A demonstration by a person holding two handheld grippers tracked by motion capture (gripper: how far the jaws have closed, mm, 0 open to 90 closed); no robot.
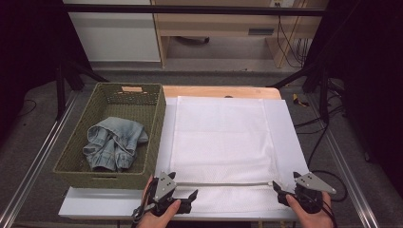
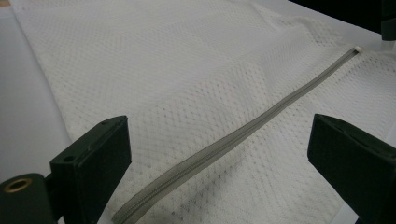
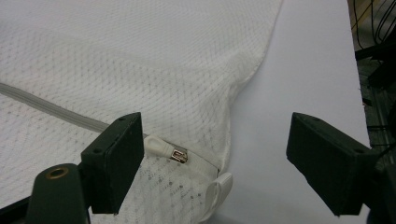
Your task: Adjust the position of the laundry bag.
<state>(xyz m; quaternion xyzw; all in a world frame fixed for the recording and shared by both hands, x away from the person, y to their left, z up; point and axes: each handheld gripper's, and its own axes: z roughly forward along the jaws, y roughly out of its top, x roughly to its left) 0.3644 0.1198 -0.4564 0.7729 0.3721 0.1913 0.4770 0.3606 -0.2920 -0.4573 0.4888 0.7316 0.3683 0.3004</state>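
Getting ready to unzip | white mesh bag [image 1: 221, 142] flat on desk, zipper [image 2: 233, 135] shut along near edge | jeans [image 1: 114, 142] waiting in basket [image 1: 159, 123], far-left corner | left gripper [image 1: 183, 195] wide open, empty | right gripper [image 1: 285, 192] wide open around zipper pull [image 3: 163, 150], not pinching

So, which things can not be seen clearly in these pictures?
- High view: the crumpled blue denim garment in the woven green basket; folds hide its type.
- Right gripper view: the metal zipper slider on the white mesh laundry bag; the jaw hides its pull.
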